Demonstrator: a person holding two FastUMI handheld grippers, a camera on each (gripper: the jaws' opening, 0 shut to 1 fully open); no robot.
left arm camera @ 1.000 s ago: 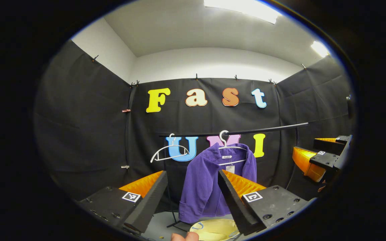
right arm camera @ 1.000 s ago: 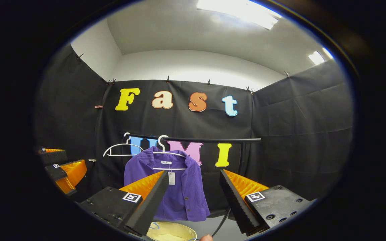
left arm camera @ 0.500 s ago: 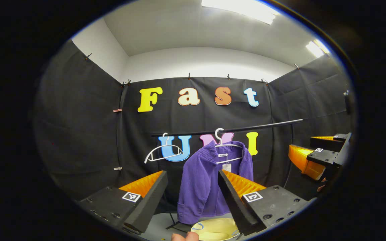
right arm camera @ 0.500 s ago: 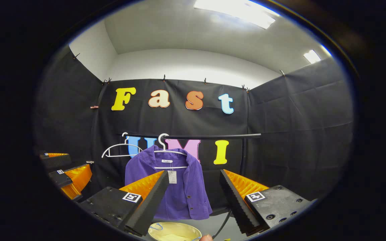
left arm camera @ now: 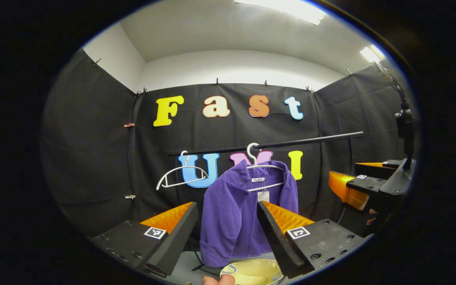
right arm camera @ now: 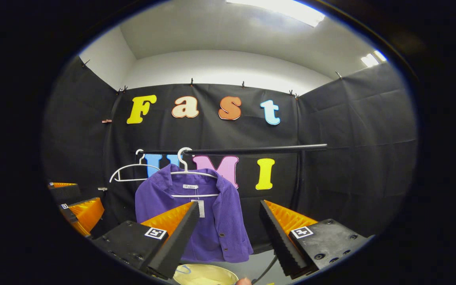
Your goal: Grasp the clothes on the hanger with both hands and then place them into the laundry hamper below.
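fingers [left arm camera: 172, 233] of the left gripper [left arm camera: 228, 233] are standing released and gripping nothing, with the purple jacket [left arm camera: 232, 213] hanging straight ahead between them, well apart. it is dangling lengthwise from a white hanger [left arm camera: 265, 168] on the black rail [left arm camera: 311, 139], above the yellow hamper [left arm camera: 251, 271] (only its rim is showing). the right gripper [right arm camera: 228, 233] is likewise spread and holding nothing, and from it the jacket is lying ahead and left, so the left one is looking better lined up.

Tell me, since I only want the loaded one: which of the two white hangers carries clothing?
The right-hand hanger carries the purple jacket; the left-hand hanger hangs bare.
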